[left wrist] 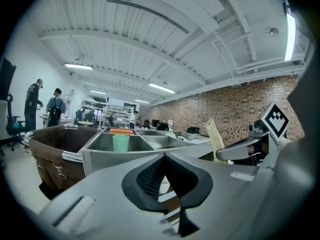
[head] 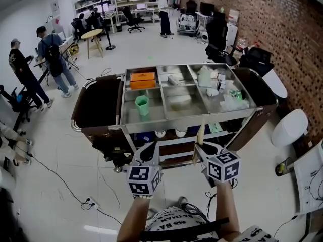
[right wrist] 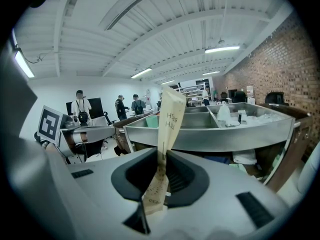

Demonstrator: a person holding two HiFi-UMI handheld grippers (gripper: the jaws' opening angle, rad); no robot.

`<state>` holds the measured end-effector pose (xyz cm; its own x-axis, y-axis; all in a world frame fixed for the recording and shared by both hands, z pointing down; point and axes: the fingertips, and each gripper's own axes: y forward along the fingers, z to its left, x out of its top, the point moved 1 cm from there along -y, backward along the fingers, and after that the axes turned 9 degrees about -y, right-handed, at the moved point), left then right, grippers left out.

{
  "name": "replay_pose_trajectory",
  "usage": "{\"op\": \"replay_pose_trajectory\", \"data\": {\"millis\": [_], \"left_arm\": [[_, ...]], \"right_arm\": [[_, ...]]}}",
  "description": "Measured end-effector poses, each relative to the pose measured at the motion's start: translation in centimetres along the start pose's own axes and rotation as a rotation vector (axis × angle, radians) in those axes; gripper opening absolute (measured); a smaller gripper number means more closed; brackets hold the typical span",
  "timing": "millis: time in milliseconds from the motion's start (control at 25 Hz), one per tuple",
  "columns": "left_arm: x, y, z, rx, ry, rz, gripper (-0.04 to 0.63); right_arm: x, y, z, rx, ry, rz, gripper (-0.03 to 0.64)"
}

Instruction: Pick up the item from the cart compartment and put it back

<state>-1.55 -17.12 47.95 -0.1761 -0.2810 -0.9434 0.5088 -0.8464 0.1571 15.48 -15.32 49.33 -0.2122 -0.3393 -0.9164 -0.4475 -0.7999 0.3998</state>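
We judged the pick-up half done and the put-back half in hand. The right gripper (head: 198, 150) had its jaws pinched onto a thin, flat beige packet (right wrist: 167, 129), gripped near its lower end, so most of it stood up above the jaws with a slight lean. Gripper and packet hung on the near side of the cart (head: 166, 125), outside its steel rim and clear of every compartment. The left gripper (head: 150, 149) was level with it on that same near side, jaws together and holding nothing.

The next move, as we read it, called for carrying the packet forward over the cart's near rim, lowering it into a compartment, then parting the jaws. We could not tell which compartment it belonged to. Because the packet was held at one end, we expected it might sway or catch on the rim.
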Motion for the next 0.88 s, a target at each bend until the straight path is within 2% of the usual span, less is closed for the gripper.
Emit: {"op": "replay_pose_trajectory", "data": {"millis": [280, 600, 880], "left_arm": [[0.4, 0.1, -0.8, -0.006, 0.017, 0.0, 0.0], [2.2, 2.3, -1.7, -0.045, 0.056, -0.013, 0.0], [5.8, 5.5, -0.9, -0.041, 0.116, -0.035, 0.0]], "right_arm": [[1.6, 0.0, -0.5, 0.004, -0.008, -0.025, 0.064], [9.9, 2.3, -4.0, 0.005, -0.111, -0.093, 0.063], [16.9, 6.0, -8.0, 0.012, -0.164, -0.083, 0.063]]}}
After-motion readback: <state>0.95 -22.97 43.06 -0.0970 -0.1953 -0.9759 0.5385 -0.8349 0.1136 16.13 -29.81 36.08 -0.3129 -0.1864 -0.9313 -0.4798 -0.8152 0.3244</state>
